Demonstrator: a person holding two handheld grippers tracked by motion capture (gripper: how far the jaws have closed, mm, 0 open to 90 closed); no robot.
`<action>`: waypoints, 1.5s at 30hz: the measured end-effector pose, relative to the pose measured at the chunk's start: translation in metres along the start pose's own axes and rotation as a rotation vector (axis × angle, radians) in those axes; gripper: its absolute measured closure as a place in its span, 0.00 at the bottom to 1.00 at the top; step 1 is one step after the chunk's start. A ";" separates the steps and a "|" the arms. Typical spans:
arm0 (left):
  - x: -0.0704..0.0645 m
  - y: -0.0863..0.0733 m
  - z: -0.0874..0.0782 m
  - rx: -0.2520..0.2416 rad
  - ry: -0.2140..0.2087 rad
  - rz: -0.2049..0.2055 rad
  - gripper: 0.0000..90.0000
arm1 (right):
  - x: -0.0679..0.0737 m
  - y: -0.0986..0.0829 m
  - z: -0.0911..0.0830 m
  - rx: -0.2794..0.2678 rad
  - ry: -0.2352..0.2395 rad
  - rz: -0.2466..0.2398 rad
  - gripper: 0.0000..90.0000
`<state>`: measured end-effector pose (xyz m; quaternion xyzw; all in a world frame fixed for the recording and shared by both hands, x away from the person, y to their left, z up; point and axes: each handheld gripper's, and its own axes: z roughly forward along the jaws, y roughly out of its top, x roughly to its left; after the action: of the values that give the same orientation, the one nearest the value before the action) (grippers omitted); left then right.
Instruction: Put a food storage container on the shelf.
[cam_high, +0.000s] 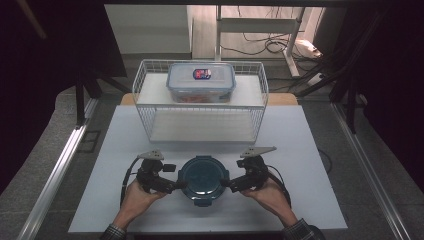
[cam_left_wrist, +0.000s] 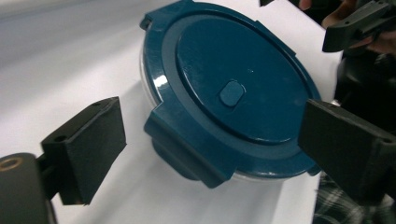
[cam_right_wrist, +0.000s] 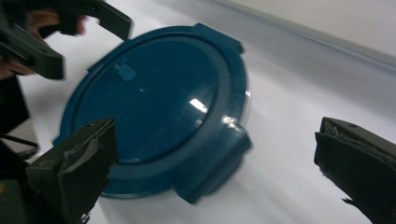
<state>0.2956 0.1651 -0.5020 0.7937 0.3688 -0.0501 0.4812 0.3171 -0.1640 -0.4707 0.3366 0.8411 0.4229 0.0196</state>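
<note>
Flanking the round blue container (cam_high: 203, 180) on the table (cam_high: 310, 150), left tool (cam_high: 181, 185) and right tool (cam_high: 224, 183) both gape open

Left black two-jaw gripper (cam_high: 181, 185) and right black two-jaw gripper (cam_high: 223, 184) point inward toward each other, jaws spread apart.

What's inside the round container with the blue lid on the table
Cannot tell: the blue lid covers the round container, and just a thin clear rim shows beneath it. Both grippers, left and right, flank it, open.
</note>
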 end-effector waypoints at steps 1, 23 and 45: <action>0.002 -0.001 0.001 0.003 -0.015 -0.018 0.12 | 0.000 0.002 0.005 0.025 0.007 0.008 0.03; 0.005 -0.031 -0.011 -0.058 -0.140 -0.165 0.59 | -0.011 -0.021 -0.004 0.066 0.236 0.267 0.60; -0.010 -0.025 -0.016 -0.139 -0.095 -0.217 0.65 | -0.005 -0.024 -0.014 0.001 0.184 0.323 0.62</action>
<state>0.2683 0.1790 -0.5070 0.7107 0.4319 -0.1136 0.5435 0.3033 -0.1868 -0.4806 0.4272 0.7747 0.4490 -0.1256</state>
